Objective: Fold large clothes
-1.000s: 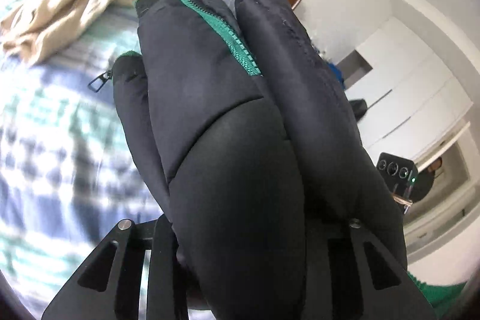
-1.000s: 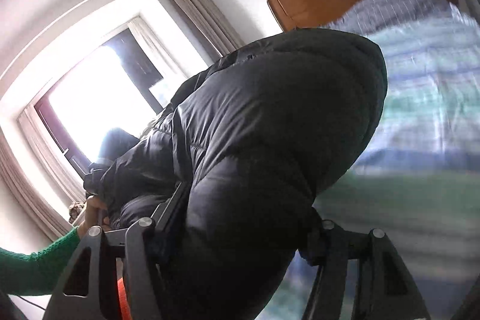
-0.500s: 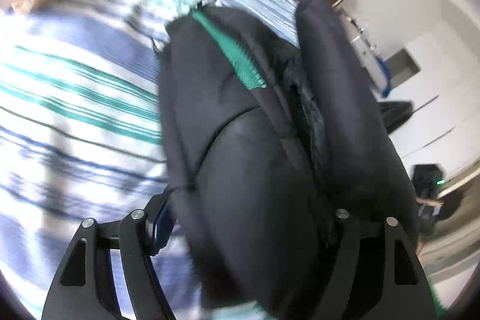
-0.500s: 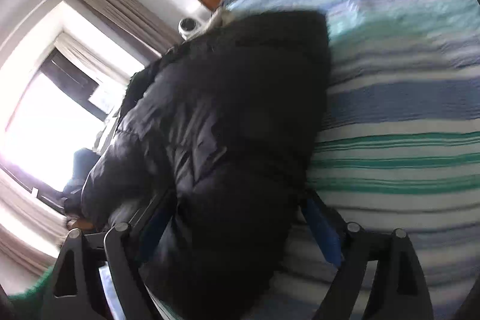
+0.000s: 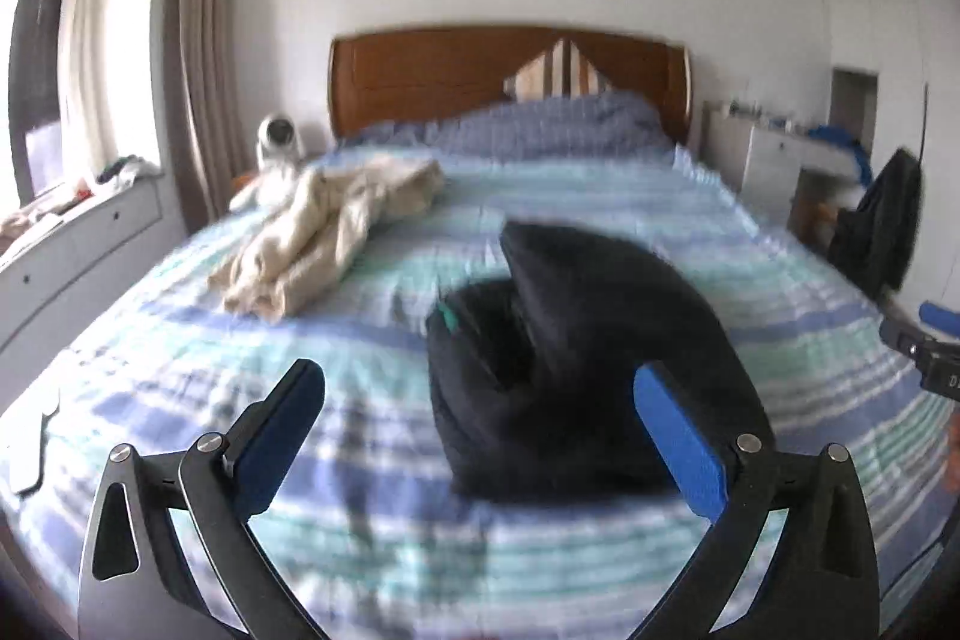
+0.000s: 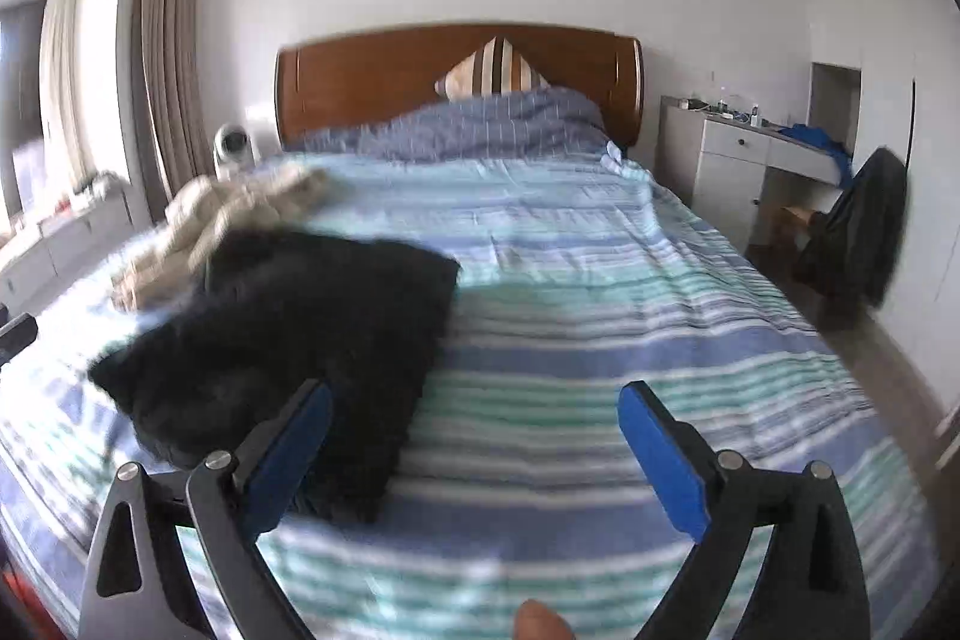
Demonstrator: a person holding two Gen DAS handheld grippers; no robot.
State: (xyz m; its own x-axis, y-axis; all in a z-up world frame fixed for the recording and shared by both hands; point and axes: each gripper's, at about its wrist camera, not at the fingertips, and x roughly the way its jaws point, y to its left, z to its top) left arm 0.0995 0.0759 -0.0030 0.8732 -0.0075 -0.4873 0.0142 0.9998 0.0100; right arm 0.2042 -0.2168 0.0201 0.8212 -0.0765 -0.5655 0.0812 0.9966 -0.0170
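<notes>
Black jacket (image 5: 576,370) bundled on striped bed (image 5: 780,280), long axis toward headboard (image 5: 420,70); both grippers' jaws wide, empty.

Lying bundled on the striped bedspread (image 5: 180,340): a black puffer jacket (image 5: 576,340), blurred, showing a bit of green zipper (image 5: 447,319) at its left edge. Framing it from below, spread wide and gripping nothing: left gripper (image 5: 480,406). Sprawling farther back, toward the wooden headboard (image 5: 420,70): a crumpled beige garment (image 5: 324,232).
</notes>
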